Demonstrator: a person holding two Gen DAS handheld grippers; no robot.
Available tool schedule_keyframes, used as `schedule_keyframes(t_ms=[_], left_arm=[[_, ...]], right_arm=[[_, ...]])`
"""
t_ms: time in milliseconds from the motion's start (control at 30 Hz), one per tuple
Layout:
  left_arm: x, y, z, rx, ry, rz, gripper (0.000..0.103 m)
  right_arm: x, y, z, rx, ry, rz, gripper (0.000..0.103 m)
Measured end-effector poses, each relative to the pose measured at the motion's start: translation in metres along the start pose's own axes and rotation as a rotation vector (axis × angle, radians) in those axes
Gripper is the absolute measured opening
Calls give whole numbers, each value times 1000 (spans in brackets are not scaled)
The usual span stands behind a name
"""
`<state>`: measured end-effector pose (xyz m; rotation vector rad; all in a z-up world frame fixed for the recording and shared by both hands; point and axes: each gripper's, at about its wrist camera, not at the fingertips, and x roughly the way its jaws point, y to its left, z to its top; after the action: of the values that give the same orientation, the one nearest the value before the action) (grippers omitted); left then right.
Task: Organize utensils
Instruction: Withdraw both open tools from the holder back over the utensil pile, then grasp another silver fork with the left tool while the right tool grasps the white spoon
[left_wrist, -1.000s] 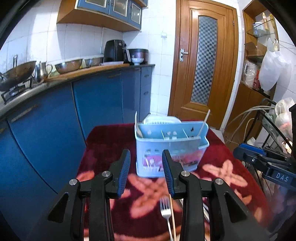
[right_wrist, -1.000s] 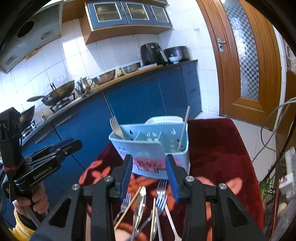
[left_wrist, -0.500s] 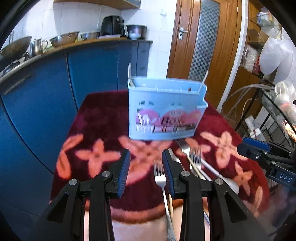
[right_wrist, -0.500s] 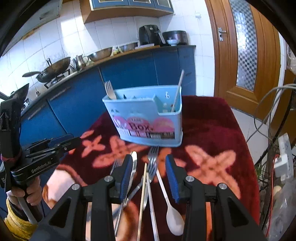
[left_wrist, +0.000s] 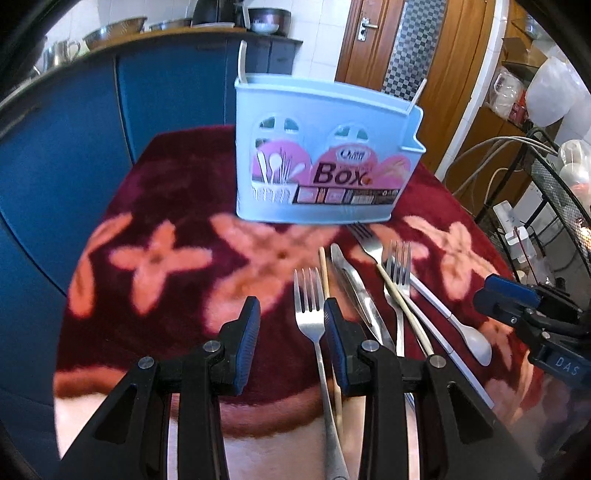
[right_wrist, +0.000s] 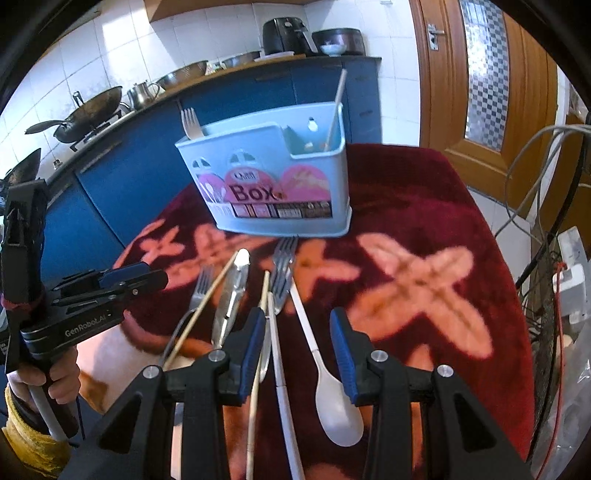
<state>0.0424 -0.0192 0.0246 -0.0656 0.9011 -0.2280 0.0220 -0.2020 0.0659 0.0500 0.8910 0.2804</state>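
Left gripper (left_wrist: 291, 325) pitched down over the near end of the cloth (left_wrist: 177, 206), jaws partly open, nothing gripped; a steel fork (left_wrist: 309, 310) lies under the gap, tines toward the utensil box (left_wrist: 325, 155), close to the right-side pad without clear contact. Right gripper (right_wrist: 298, 341) also pitched down, jaws partly open and empty; a white plastic spoon (right_wrist: 334, 402) lies beneath the gap, bowl nearest the camera, handle running toward the box. Loose utensils sit just in front of the box on the cloth: knife (left_wrist: 351, 284), wooden chopstick (left_wrist: 400, 299), second fork (left_wrist: 398, 269), another fork (left_wrist: 364, 236) with tines almost at the box base. Box stands upright at the far middle of the cloth, "Box" label facing both cameras. Only the right wrist view shows into the box: a fork (right_wrist: 191, 123) upright at its left end, a chopstick (right_wrist: 337, 107) leaning in the right compartment. It also shows the person's left hand (right_wrist: 55, 384) wrapped on the left tool's handle, yellow sleeve below, left of the pile. Only the left wrist view shows the right tool's blue-tipped body at right of the pile.
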Motion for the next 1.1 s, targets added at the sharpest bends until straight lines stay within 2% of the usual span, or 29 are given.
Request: schedule_keyframes(t_ms=[467,867,1100], left_arm=[[36,5,-7,-46,67,-49,36],[55,-4,-2,15,27,-14,36],[52,-5,-2,21,30,-65,34]], right_arm=[[15,-16,-20,43,80,-4,40],[31,-20,-21,45,118,-7,40],[37,-21,-19,40,127,-7,40]])
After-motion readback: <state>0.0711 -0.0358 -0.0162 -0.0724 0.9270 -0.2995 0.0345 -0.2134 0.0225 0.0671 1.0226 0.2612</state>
